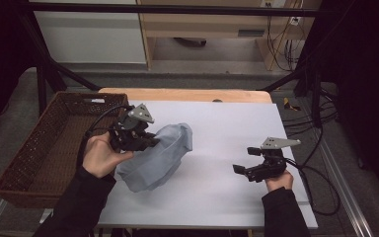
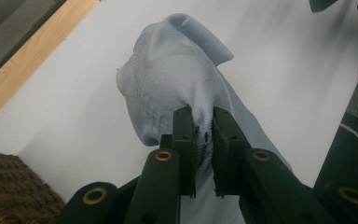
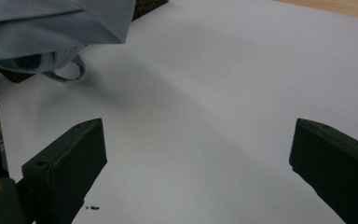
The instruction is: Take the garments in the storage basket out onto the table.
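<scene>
Two claws are in my hands at this worktop (image 1: 227, 197), and I read the scene from its left edge across. At nine o'clock, off the white sheet's edge, sits a brown woven basket (image 1: 39, 153), its near corner also showing in the left gripper view at about seven o'clock. Just right of it, my left claw (image 1: 145, 140) is clamped tight on the pale blue cloth (image 1: 160, 155); in the left gripper view the two jaws pinch a bunched fold of the fabric (image 2: 177, 79) between them, with the rest of it rising away toward twelve o'clock. The cloth's lower end touches the white sheet near the middle-left of the worktop, at roughly eight o'clock from centre. Well apart, at four o'clock, my right claw (image 1: 244, 160) hangs low over the bare sheet with its jaws spread wide and nothing between them (image 3: 198, 163).
</scene>
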Tool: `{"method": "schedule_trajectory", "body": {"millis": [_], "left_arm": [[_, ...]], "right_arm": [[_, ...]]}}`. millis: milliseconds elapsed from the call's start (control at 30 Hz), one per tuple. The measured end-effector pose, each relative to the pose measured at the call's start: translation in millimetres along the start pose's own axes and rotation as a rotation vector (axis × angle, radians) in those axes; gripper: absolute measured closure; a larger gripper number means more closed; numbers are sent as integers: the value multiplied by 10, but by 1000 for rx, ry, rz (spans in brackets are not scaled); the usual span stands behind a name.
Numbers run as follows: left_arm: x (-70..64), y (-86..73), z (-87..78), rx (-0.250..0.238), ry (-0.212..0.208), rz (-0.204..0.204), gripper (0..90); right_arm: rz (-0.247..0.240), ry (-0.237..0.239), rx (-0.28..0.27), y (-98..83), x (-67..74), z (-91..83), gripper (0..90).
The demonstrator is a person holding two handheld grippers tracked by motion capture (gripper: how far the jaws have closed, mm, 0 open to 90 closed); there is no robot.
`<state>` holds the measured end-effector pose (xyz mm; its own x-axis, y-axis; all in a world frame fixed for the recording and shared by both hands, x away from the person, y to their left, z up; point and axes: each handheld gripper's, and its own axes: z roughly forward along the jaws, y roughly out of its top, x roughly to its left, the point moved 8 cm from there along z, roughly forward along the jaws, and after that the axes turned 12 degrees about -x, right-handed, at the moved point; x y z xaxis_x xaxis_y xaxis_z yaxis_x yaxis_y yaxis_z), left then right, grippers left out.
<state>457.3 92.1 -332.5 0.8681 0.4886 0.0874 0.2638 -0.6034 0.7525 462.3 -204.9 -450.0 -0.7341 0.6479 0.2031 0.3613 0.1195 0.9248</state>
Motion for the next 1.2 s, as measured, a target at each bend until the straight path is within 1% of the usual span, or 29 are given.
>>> {"method": "schedule_trajectory", "body": {"millis": [167,367,533,667,900,1100,1200], "left_arm": [[-45,-34,132,21,-17,6,807],[-88,-72,257,31,-41,7,807],[-101,-135,362,46,-53,-4,806],[-111,-172,427,49,-66,-11,806],[-128,-268,552,67,-80,-17,804],[-135,-313,614,76,-93,-25,800],[-147,-347,653,84,-104,-26,783]], "right_arm": [[1,1,-1,2,2,-5,45],[0,-1,0,0,0,-2,45],[1,-1,-1,3,1,-5,45],[0,-1,-1,2,2,-5,45],[-5,-1,-2,4,-2,-9,45],[-2,-2,1,1,0,-6,45],[-3,-1,0,0,2,-2,45]]}}
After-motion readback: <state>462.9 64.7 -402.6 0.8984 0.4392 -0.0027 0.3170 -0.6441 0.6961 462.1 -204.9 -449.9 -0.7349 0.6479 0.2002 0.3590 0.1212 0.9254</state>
